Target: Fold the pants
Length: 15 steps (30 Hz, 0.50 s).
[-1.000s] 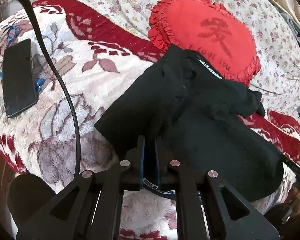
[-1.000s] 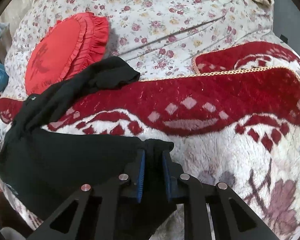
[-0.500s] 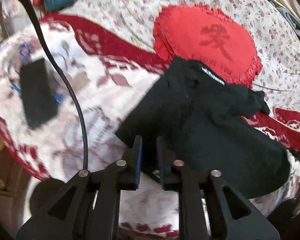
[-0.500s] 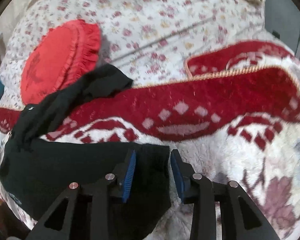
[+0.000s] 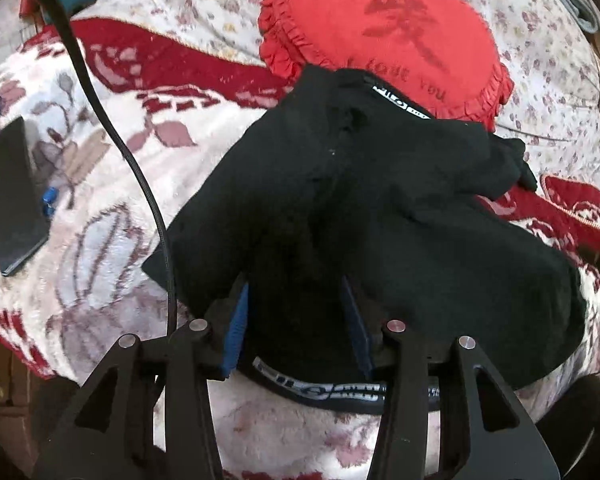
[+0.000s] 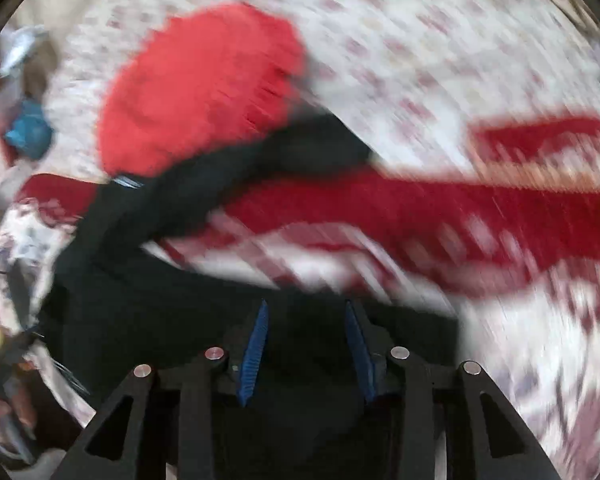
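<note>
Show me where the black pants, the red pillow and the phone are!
black pants point(image 5: 380, 216), left wrist view, middle of the dark cloth.
red pillow point(image 5: 380, 32), left wrist view, flat red face near the printed character.
phone point(image 5: 10, 200), left wrist view, middle of its dark screen.

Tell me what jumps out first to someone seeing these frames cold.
The black pants sprawl mid-frame over a red-and-white floral blanket, their top edge lapping onto a bright red ruffled cushion behind. In front, the left tongs and right tongs both straddle the near hem, jaws opening and blue pads clear of the cloth. A dark phone lies at the left edge; the right wrist view is motion-blurred.
</note>
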{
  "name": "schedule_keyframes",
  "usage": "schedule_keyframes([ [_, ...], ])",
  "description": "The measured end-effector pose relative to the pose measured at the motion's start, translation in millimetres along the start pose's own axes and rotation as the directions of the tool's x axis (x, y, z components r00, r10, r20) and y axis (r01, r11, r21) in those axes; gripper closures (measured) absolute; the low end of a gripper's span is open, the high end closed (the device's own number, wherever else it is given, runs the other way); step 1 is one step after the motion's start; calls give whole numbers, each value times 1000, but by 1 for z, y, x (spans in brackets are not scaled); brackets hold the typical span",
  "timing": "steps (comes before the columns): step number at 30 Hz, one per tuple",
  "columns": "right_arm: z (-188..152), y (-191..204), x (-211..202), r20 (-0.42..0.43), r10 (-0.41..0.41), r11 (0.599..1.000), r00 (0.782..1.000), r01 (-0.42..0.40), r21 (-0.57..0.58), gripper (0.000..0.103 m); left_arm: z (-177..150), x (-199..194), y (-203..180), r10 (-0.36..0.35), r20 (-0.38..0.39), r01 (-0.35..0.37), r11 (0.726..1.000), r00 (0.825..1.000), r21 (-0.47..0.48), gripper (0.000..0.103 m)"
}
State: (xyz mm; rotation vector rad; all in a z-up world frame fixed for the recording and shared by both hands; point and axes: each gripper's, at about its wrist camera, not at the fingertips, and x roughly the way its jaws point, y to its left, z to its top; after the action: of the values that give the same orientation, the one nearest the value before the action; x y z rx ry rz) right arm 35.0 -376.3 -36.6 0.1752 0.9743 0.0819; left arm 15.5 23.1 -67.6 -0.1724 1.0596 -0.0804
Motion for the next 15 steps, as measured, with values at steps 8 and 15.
schedule_keyframes([
  [8, 110, 153, 91, -33, 247, 898, 969, -241, -369, 50, 22, -11, 7, -38, 52, 39, 999, 998, -30, 57],
  [15, 126, 181, 203, -269, 163, 878, 949, -264, -399, 51, 35, 1, 16, -42, 36, 43, 999, 998, -23, 57],
])
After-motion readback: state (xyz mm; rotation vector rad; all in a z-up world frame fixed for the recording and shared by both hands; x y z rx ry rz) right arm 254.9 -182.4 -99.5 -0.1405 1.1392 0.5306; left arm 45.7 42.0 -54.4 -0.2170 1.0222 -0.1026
